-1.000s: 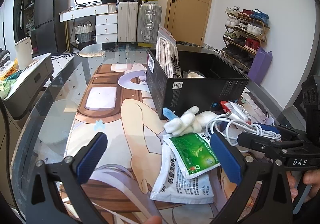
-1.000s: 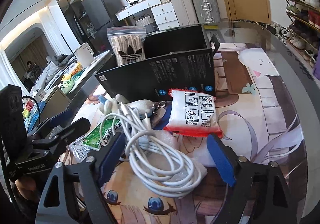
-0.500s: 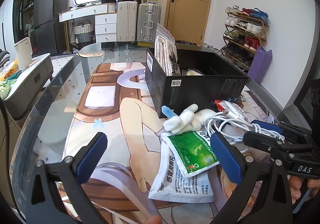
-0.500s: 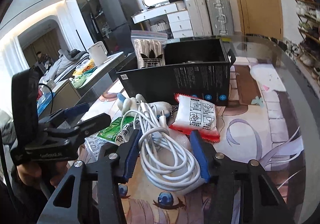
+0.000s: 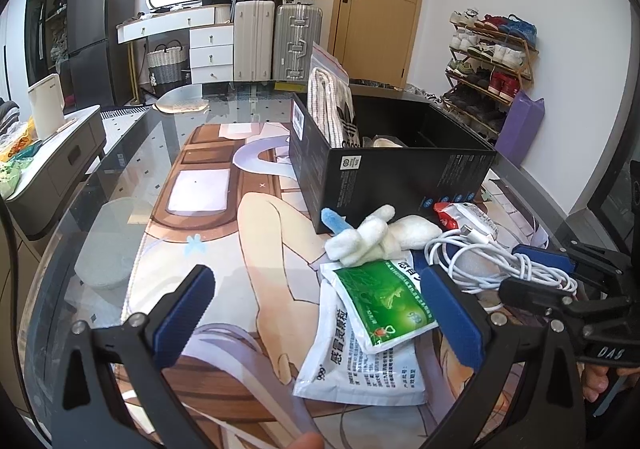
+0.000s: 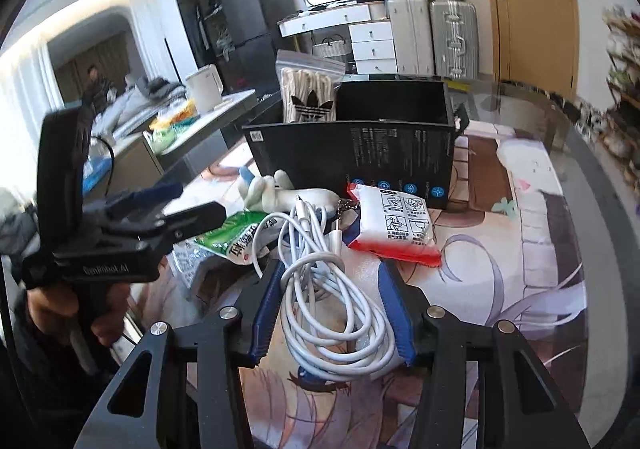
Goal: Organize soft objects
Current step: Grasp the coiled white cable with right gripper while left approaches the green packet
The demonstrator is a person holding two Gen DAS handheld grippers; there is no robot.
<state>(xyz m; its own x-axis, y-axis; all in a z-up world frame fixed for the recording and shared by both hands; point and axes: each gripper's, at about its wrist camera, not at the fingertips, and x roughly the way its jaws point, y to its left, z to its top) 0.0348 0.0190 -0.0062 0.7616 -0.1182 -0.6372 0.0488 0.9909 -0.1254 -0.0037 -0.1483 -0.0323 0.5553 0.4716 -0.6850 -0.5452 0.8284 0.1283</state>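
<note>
Right claw (image 6: 330, 309) closing round white cable bundle (image 6: 332, 301), pads at both flanks, firm contact not confirmed. Left claw (image 5: 316, 313) wide open, empty. Bundle in front of black box (image 6: 360, 157), on bench. Light, limp, loose loops; best gripped mid-coil.

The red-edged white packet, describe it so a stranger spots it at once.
Find the open black cardboard box on the glass table. Against its front wall lies the red-edged white plastic packet, beside the coiled white cable. Only it bears black line-drawn instruction panels.
</note>
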